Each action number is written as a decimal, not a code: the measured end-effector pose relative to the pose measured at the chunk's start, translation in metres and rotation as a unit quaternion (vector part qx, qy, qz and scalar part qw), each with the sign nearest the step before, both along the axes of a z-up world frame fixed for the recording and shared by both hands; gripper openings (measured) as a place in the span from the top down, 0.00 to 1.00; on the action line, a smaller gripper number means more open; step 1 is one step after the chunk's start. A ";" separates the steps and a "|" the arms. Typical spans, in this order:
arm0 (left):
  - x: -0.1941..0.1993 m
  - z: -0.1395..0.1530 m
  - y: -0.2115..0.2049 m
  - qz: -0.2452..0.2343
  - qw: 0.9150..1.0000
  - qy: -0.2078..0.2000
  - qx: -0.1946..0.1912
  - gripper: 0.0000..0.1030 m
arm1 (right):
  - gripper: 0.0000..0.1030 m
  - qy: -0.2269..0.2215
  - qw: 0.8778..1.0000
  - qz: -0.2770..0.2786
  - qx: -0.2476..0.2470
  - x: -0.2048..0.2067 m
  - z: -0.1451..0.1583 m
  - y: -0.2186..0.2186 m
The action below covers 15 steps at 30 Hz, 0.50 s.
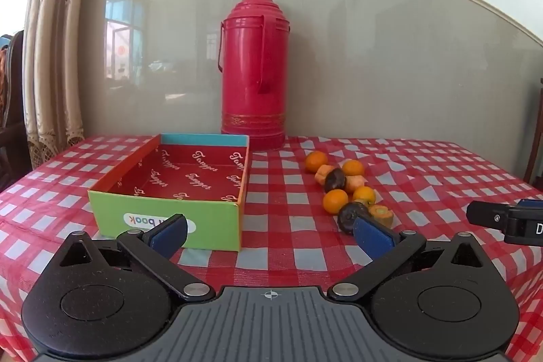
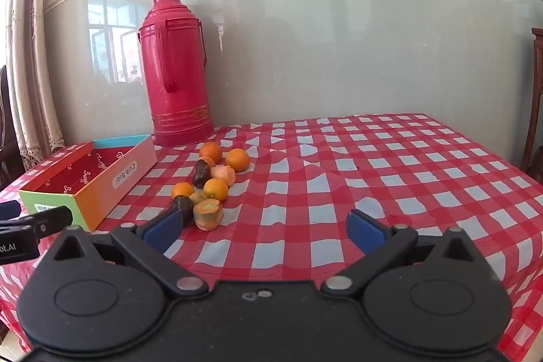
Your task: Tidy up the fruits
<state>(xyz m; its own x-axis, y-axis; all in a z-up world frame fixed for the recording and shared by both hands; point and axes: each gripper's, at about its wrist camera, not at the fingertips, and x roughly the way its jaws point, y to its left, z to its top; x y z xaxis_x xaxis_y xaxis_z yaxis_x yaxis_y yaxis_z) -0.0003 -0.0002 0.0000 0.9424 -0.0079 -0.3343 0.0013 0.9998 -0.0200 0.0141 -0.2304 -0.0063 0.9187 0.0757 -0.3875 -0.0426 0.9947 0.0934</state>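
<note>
The left tongs (image 1: 270,234) and the right tongs (image 2: 264,228) both stand wide open and hold nothing, low above the checked tablecloth (image 2: 390,165), near its front edge. In front of the right tongs and to their right the cloth is bare up to the wall, while a red flask (image 2: 176,70) stands at the back left. The fruits (image 1: 346,189) lie in a small heap just ahead of the left tongs' right finger (image 1: 371,238), and the cardboard box (image 1: 176,192), nothing in it, is just beyond their left finger.
</note>
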 end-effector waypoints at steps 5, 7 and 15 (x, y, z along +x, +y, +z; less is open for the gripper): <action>0.002 -0.006 -0.005 -0.004 1.000 0.001 0.012 0.00 | 0.06 0.000 1.000 -0.005 -0.008 0.000 0.001 0.000; 0.003 -0.003 -0.001 -0.005 1.000 0.001 0.004 0.00 | 0.06 0.002 1.000 -0.007 -0.008 0.001 0.003 0.004; 0.001 -0.001 -0.002 -0.001 1.000 0.004 0.009 0.00 | 0.06 0.002 1.000 -0.007 -0.002 0.000 0.000 0.000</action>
<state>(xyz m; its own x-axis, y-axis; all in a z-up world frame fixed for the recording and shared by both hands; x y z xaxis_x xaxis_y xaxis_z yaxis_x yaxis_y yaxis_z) 0.0002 -0.0018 -0.0012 0.9401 -0.0037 -0.3410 0.0035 1.0000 -0.0012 0.0142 -0.2304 -0.0059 0.9181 0.0605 -0.3916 -0.0274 0.9956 0.0895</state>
